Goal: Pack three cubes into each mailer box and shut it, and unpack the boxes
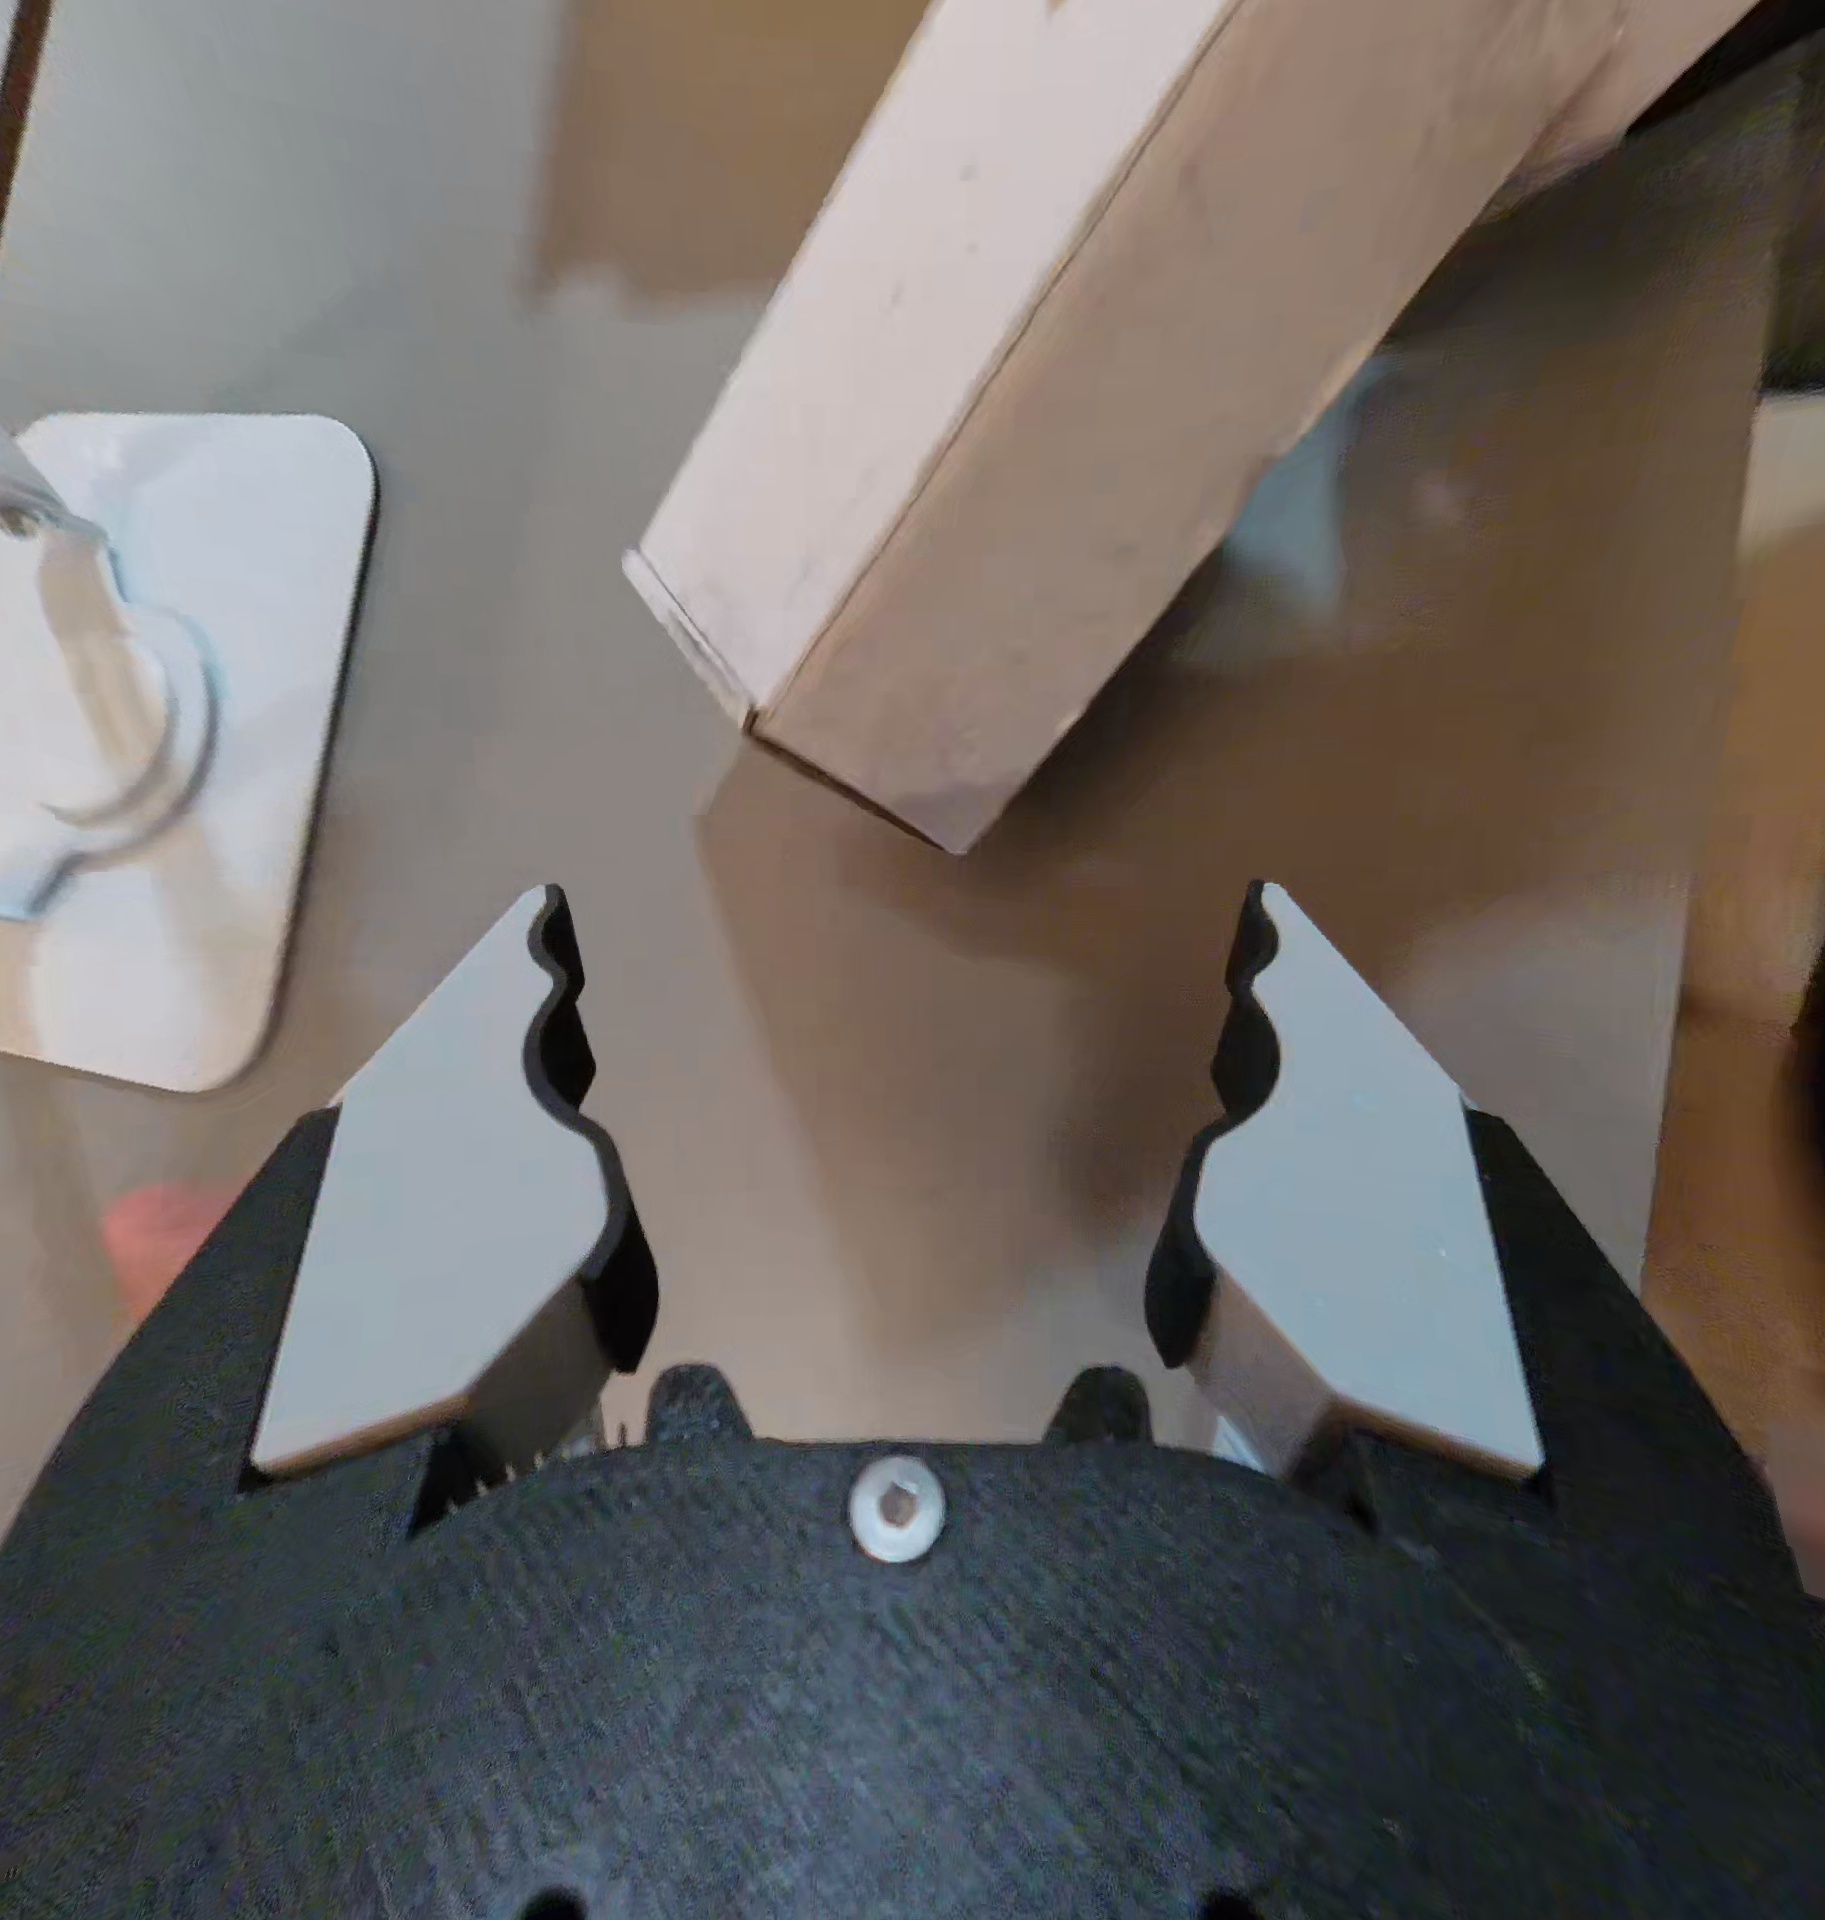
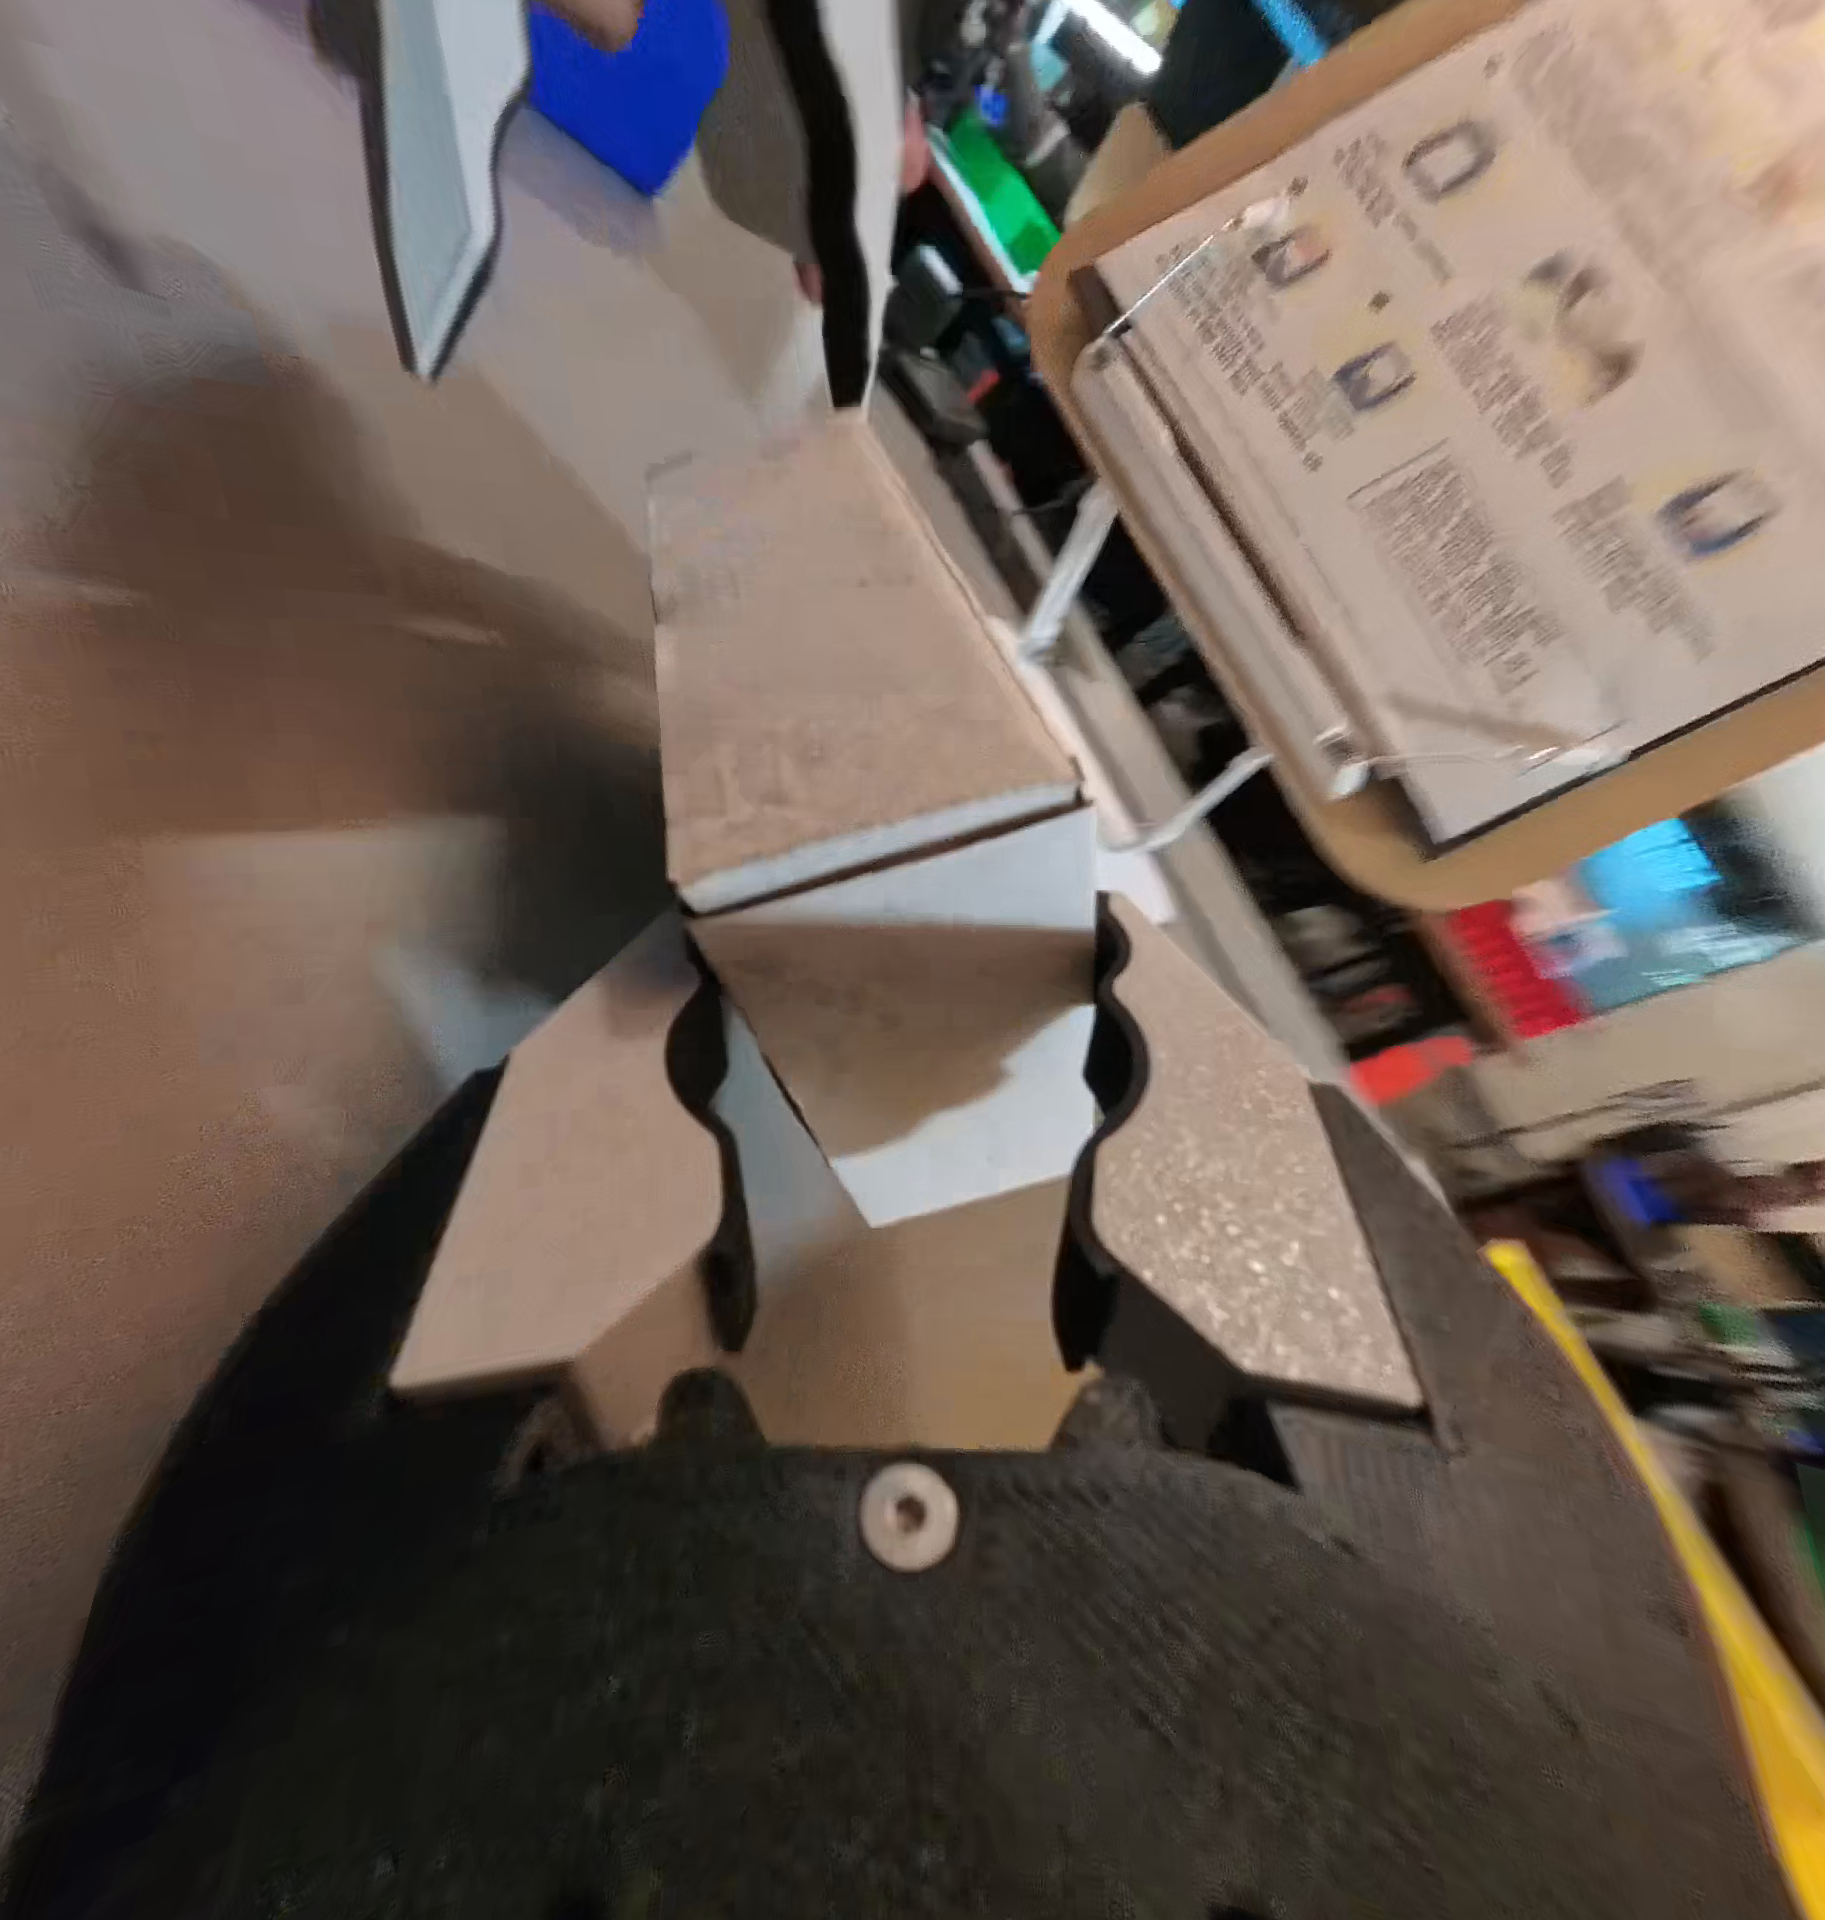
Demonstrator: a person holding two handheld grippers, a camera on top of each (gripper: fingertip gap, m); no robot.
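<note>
A closed white mailer box (image 1: 1001,416) hangs tilted above the tan table, reaching in from the upper right. My left gripper (image 1: 906,904) is open and empty, just short of the box's near corner. In the right wrist view my right gripper (image 2: 892,935) is shut on one end of the mailer box (image 2: 835,665), with a finger on each side wall, and the box runs away from the camera. The left gripper (image 2: 638,384) shows open beyond the box's far end. A blue cube (image 2: 627,94) lies on the table behind it. The box's contents are hidden.
A white rounded pad (image 1: 212,727) with a clear acrylic stand (image 1: 77,665) lies on the table at the left. A printed sheet in a clear holder on a brown board (image 2: 1459,436) stands at the right. Cluttered shelves (image 2: 1407,987) and a yellow edge (image 2: 1739,1621) lie beyond the table edge.
</note>
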